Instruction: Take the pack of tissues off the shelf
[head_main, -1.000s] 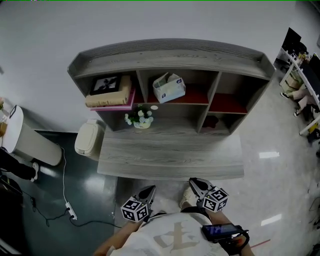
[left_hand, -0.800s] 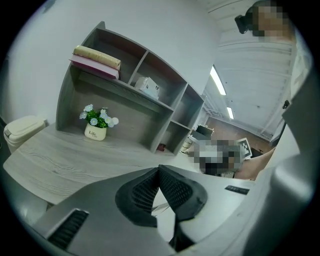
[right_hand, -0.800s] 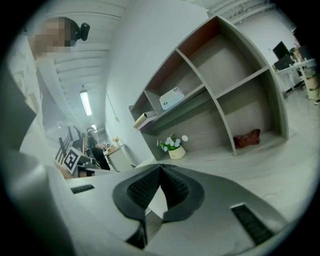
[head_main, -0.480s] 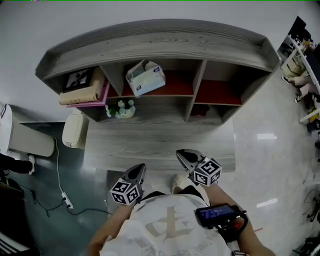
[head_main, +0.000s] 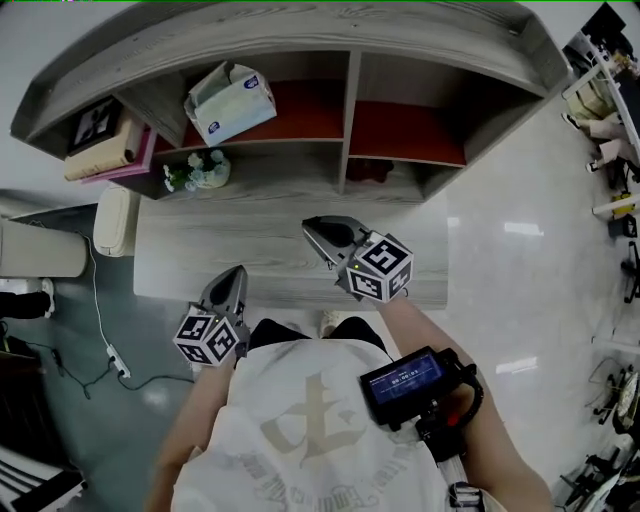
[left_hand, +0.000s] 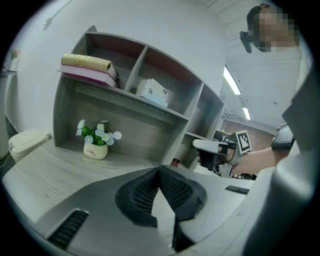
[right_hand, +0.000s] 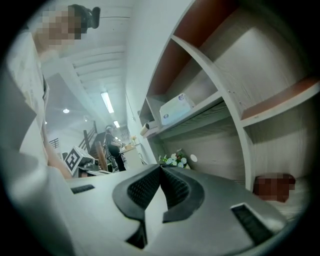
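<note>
The white pack of tissues (head_main: 230, 100) lies tilted on the red upper shelf, in the middle compartment of the grey wooden shelf unit (head_main: 350, 95). It also shows in the left gripper view (left_hand: 152, 91) and in the right gripper view (right_hand: 176, 108). My left gripper (head_main: 235, 272) hangs at the desk's near edge, shut with nothing in it. Further forward over the desk, my right gripper (head_main: 312, 228) is also shut and holds nothing. Both are well short of the pack. Their jaws meet at the tips in the left gripper view (left_hand: 159, 167) and the right gripper view (right_hand: 161, 166).
A small pot of flowers (head_main: 195, 172) stands on the desk (head_main: 200, 245) below the tissues. Stacked books (head_main: 100, 150) fill the upper left compartment. A small dark thing (head_main: 370, 170) sits in the lower right one. A white bin (head_main: 115, 215) and a cable (head_main: 100, 330) are left of the desk.
The head view has come closer, so the shelf looms larger. Both grippers have moved forward, the right one out over the desk. Both stayed shut.
</note>
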